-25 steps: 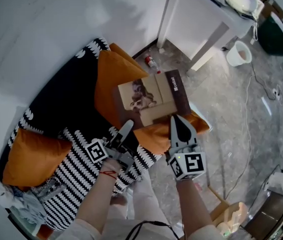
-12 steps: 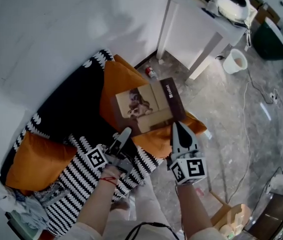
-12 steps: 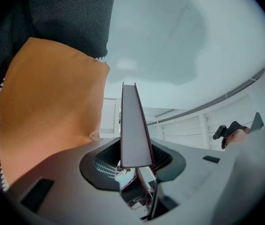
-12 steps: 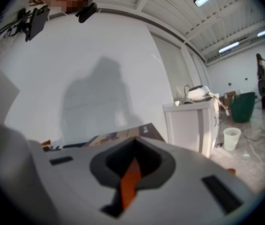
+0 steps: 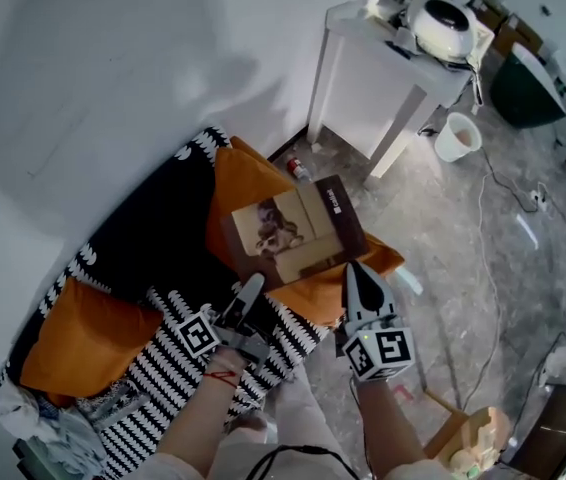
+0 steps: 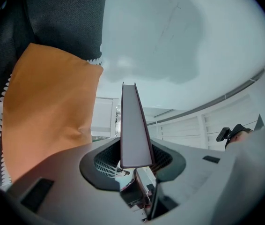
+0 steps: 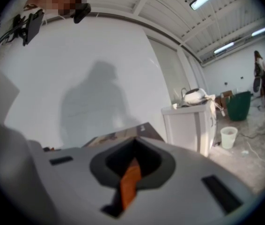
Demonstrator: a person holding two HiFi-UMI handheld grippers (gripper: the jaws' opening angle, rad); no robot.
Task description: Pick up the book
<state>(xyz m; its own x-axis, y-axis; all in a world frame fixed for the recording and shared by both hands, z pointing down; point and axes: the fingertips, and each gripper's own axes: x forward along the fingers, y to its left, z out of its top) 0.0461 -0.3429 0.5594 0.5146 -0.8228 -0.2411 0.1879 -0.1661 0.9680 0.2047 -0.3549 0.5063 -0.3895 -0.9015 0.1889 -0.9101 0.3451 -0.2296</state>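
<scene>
We clamp the left gripper (image 5: 252,290) on the book (image 5: 293,226) just ahead, likely to raise it off the orange cushion (image 5: 235,183), while the right gripper (image 5: 356,273), jaws a slit apart, seemingly steadies its corner.

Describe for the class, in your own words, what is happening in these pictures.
A person holds a two-jaw tool in each hand. The left claw is clamped on the near edge of a brown rectangular book with a picture on its cover, held over orange fabric cushions. The right claw has its tip at the same edge; whether it grips is unclear.
</scene>
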